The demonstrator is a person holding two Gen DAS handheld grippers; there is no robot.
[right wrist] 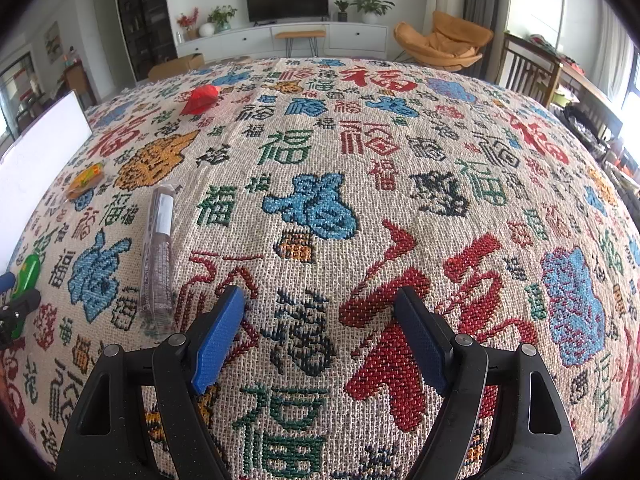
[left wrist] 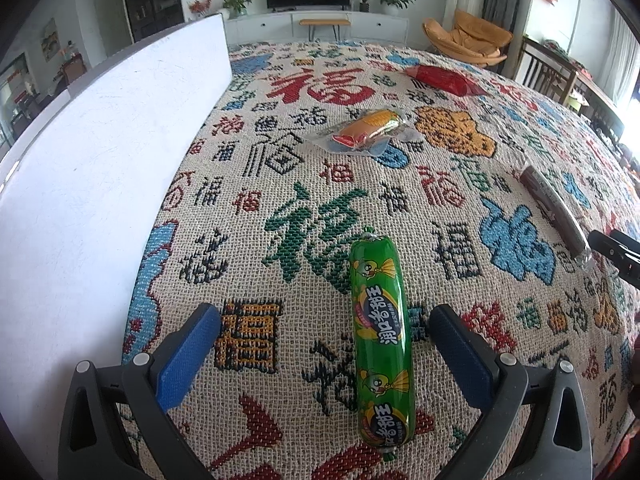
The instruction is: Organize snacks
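Snacks spread over patterned counter cloth (left wrist: 320,184); both tools wide, holding nothing.

White board (left wrist: 100,184) fills the left of the left wrist frame. Green sausage (left wrist: 380,344) lies lower centre between the left tool (left wrist: 324,316) pads, untouched. Brown stick packet (left wrist: 554,210) at right edge; corn snack packet (left wrist: 368,130) upper centre; red packet (left wrist: 444,80) upper right. Right tool (right wrist: 322,300) hangs over bare cloth; clear-wrapped stick (right wrist: 159,256) lies left of it.

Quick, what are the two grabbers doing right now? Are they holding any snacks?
Left gripper: open, holding nothing; the green sausage lies between its fingers, untouched.
Right gripper: open, empty, only tablecloth between its fingers.
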